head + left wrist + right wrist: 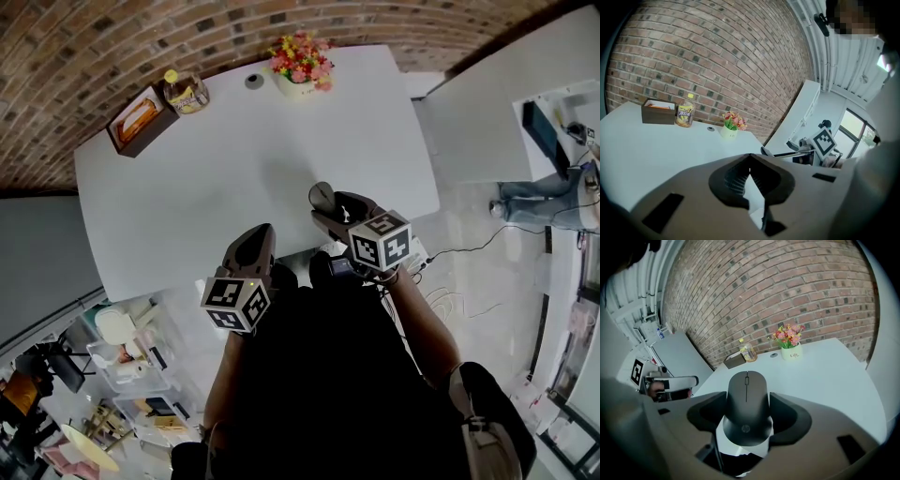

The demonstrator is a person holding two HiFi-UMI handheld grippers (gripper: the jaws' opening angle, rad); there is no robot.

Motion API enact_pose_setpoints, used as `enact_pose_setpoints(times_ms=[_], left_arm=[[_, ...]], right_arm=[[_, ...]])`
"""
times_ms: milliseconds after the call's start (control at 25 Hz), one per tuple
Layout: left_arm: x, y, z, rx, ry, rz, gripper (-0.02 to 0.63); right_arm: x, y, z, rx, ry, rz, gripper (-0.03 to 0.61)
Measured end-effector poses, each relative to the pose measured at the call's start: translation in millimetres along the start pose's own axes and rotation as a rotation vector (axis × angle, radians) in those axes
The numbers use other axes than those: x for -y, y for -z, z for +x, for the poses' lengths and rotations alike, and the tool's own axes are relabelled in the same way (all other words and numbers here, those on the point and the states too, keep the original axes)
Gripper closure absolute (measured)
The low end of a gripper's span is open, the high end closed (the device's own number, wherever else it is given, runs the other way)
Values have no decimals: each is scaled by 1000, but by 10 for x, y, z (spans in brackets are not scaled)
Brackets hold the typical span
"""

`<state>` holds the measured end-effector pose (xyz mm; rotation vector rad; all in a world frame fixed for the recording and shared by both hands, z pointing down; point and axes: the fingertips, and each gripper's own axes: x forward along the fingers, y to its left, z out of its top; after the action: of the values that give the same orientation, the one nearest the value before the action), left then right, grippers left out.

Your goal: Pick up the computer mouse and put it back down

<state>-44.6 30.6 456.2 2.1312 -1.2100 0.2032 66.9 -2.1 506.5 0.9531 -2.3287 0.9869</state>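
A dark grey computer mouse (pixel 746 408) sits between the jaws of my right gripper (pixel 748 400), which is shut on its sides. The mouse's front points away toward the brick wall. In the head view the right gripper (pixel 325 202) holds the mouse (pixel 322 195) just above the near edge of the white table (pixel 225 178). To its left, my left gripper (pixel 262 232) hangs over the table's front edge. Its jaws meet at the tips in the left gripper view (pixel 750 157), with nothing between them.
At the table's far edge stand a white pot of flowers (pixel 300 66), a small round disc (pixel 254 81), a yellow-lidded jar (pixel 186 92) and a brown box (pixel 141 118). A second white table (pixel 497 112) is at the right. A cluttered trolley (pixel 131 361) stands at the lower left.
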Motion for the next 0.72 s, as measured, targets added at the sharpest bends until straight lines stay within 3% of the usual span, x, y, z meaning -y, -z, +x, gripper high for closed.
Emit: enact_pose_setpoints(times_ms=[720], left_arm=[[111,15,-7,-9,-13,32,600]], right_arm=[[-77,-118,-436,85,-52,34,275]])
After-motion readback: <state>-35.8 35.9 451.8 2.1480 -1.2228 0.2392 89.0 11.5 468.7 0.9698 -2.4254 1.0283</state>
